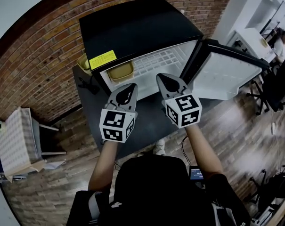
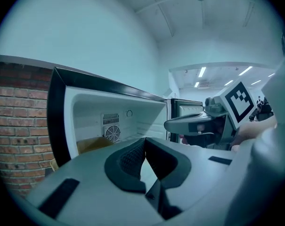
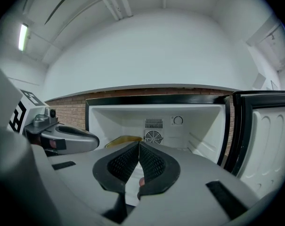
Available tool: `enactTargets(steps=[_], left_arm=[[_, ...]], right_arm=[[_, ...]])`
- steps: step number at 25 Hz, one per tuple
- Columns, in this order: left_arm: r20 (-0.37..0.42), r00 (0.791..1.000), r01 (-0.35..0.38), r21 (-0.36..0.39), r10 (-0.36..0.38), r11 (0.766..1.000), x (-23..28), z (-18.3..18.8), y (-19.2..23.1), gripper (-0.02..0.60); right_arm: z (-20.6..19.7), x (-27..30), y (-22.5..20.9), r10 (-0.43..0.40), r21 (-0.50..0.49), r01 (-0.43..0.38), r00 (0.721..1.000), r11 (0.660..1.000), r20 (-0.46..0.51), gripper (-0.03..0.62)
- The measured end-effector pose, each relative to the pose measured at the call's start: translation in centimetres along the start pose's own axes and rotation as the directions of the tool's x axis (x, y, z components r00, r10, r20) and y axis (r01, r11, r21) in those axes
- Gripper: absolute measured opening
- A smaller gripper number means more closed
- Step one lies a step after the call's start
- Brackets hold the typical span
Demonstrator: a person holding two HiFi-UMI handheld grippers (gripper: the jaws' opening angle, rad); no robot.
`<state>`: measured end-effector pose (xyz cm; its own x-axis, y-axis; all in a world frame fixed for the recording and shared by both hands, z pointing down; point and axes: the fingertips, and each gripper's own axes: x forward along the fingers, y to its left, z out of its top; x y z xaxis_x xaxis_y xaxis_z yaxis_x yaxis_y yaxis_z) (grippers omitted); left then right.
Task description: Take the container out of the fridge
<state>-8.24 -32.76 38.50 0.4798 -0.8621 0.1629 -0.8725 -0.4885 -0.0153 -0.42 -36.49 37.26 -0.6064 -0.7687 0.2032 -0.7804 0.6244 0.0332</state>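
Observation:
A shallow yellowish container [image 1: 119,71] rests on the left of the white wire shelf inside the black mini fridge [image 1: 137,27], whose door [image 1: 227,72] hangs open to the right. My left gripper [image 1: 132,86] is held in front of the fridge opening, shut and empty, a little short of the container. Beside it my right gripper [image 1: 162,77] is also shut and empty, pointing at the middle of the shelf. In the left gripper view its jaws [image 2: 144,141] meet, with the container [image 2: 91,145] behind them on the left. The right gripper view shows closed pads [image 3: 139,145] below the container [image 3: 124,139].
The fridge stands on a dark table [image 1: 147,121] against a brick wall [image 1: 43,65]. A black cable [image 1: 88,84] lies left of the fridge. A checked box on a stand [image 1: 15,142] sits at far left. Desks and a seated person [image 1: 281,39] are at right.

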Motion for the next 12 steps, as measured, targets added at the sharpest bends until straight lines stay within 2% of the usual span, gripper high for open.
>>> enactTargets(steps=[12], left_arm=[[-0.061, 0.995, -0.078, 0.029, 0.08, 0.996, 4.2, -0.8, 1.6, 0.015]], right_arm=[[-0.1, 4.1, -3.0, 0.101, -0.008, -0.101, 0.995, 0.995, -0.005, 0.041]])
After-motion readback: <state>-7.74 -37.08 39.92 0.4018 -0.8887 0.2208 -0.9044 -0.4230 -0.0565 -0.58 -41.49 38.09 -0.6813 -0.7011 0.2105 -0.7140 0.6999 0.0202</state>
